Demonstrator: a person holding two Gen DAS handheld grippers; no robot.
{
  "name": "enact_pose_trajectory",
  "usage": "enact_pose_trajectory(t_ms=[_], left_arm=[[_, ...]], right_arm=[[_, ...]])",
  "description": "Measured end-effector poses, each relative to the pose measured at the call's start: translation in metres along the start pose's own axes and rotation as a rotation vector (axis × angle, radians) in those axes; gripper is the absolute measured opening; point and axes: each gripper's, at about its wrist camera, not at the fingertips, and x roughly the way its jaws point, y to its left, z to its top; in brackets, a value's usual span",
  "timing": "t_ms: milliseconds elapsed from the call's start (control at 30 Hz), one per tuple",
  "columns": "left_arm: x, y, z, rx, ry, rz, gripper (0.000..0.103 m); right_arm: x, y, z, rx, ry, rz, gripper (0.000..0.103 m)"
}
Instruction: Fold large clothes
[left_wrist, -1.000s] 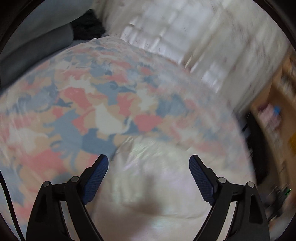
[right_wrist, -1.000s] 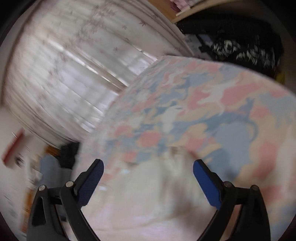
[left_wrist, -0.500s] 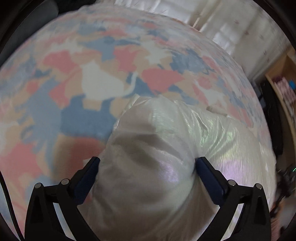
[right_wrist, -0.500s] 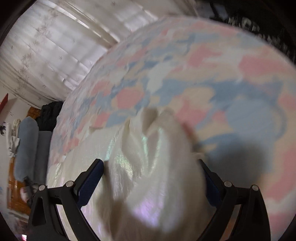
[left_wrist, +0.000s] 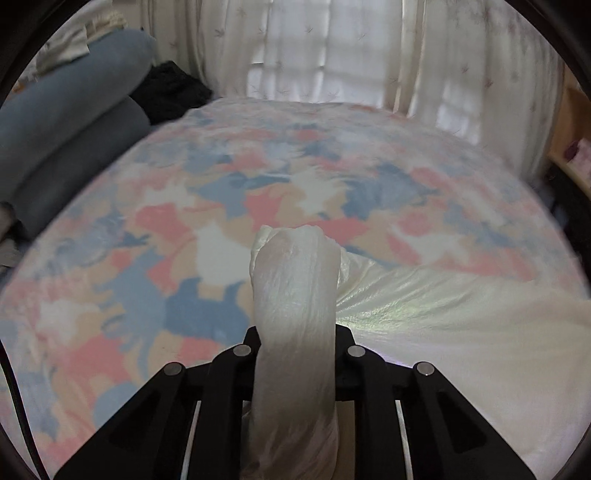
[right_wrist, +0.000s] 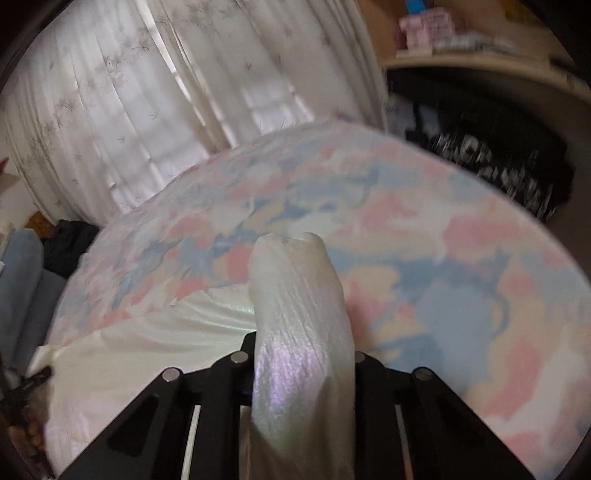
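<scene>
**Garment pinched at two points, ready to be lifted for the fold**

Garment (left_wrist: 424, 332), a pale, pearly-sheened cloth, is bunched into a thick roll between the jaws of the left claw (left_wrist: 295, 332). The jaws are closing, and the fabric already fills the gap and pokes out ahead of the tips. From that pinch the cloth fans out to the claw's right in radiating creases, lying on the bed (left_wrist: 147, 258). The right claw (right_wrist: 301, 336) shows the mirror case: its jaws are closing too, with a similar roll of the garment (right_wrist: 147, 332) squeezed between them and standing out past the tips, and the rest of the cloth spreads away to that claw's left. So the two claws appear to hold opposite ends of one edge, with the body of the cloth lying between them.

By my reading, the step in hand is the grasp that starts a fold. The next move calls for raising both pinches together, keeping the edge taut between them, and carrying it over the rest of the cloth. Uneven lifting would likely skew the fold, and the slick fabric may slip.

Beyond both claws the bed's patchwork cover of pink, blue and cream stretches bare of clothing. Farther off to the left claw's left lie blue-grey bolsters (left_wrist: 74, 110), and straight ahead hang white curtains (left_wrist: 332, 55).
</scene>
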Motion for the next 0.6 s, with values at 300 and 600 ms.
enact_pose_trajectory(t_ms=[300,600], left_arm=[[0.038,-0.029,-0.030,0.082,-0.026,0.253,0.029],[0.053,-0.028,-0.038,0.023,-0.024,0.246,0.035]], right_arm=[[0.073,0.002,-0.030,-0.056,0.134,-0.247,0.025],[0.088,-0.002,-0.038,0.011,0.100,-0.228,0.033]])
